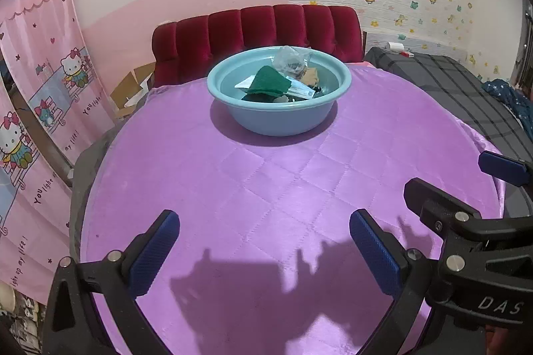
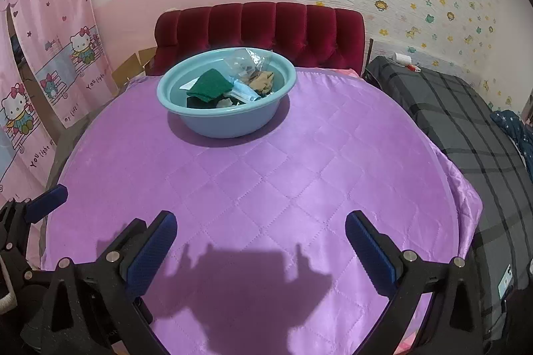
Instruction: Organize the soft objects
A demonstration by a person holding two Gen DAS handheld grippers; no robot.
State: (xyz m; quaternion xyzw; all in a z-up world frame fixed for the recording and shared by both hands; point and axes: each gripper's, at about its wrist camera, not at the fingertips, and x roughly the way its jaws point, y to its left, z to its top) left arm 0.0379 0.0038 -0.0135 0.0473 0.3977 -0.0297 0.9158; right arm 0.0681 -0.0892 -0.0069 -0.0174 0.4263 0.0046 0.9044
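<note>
1. The table (image 1: pixel 266 205), covered with a quilted purple satin cloth (image 2: pixel 266 181), is seen in both wrist views.
2. A red tufted headboard (image 1: pixel 256 31) is located directly behind the basin, beyond the far table edge.
3. The light blue basin (image 1: pixel 279 118) is positioned at the far side of the table, well apart from both tools.
4. Soft objects are contained inside the basin: a green cloth (image 1: pixel 268 83), a crumpled clear plastic bag (image 1: pixel 289 58) at the basin's rear, a tan piece (image 2: pixel 263 81) and a light blue face mask (image 2: pixel 245 95).
5. The left tool (image 1: pixel 265 250) is held low, on the near side of the basin, with its jaws spread wide and nothing gripped.
6. The right tool (image 2: pixel 261 250) is likewise held on the near side of the basin, jaws spread and empty.
7. Shadows of both tools are cast on the cloth.
</note>
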